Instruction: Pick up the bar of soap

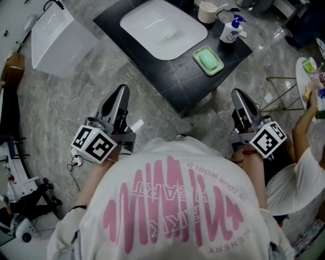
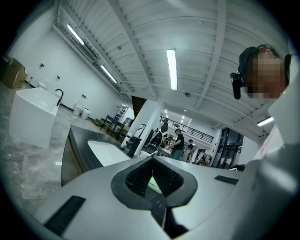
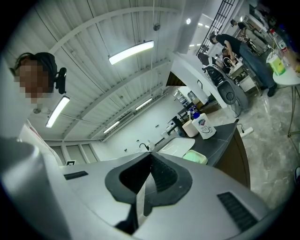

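The pale green bar of soap point(image 1: 207, 60) lies in a light green dish on the near right part of the black counter point(image 1: 185, 84). The right gripper view shows the soap point(image 3: 195, 157) beyond the jaw tips, and the left gripper view shows only a green sliver of it point(image 2: 154, 183) through the jaws. My left gripper point(image 1: 122, 92) and right gripper point(image 1: 238, 96) hang close to my chest over the marble floor, short of the counter's corner. Both point(image 2: 152, 158) point(image 3: 151, 154) are shut with nothing held.
A white sink basin point(image 1: 163, 28) is set into the counter, with a pump bottle point(image 1: 231, 29) and a cup point(image 1: 207, 12) behind the soap dish. A white tub point(image 1: 56, 38) stands on the floor at left. Another person point(image 1: 299, 167) sits at right by a wire-legged table point(image 1: 284, 94).
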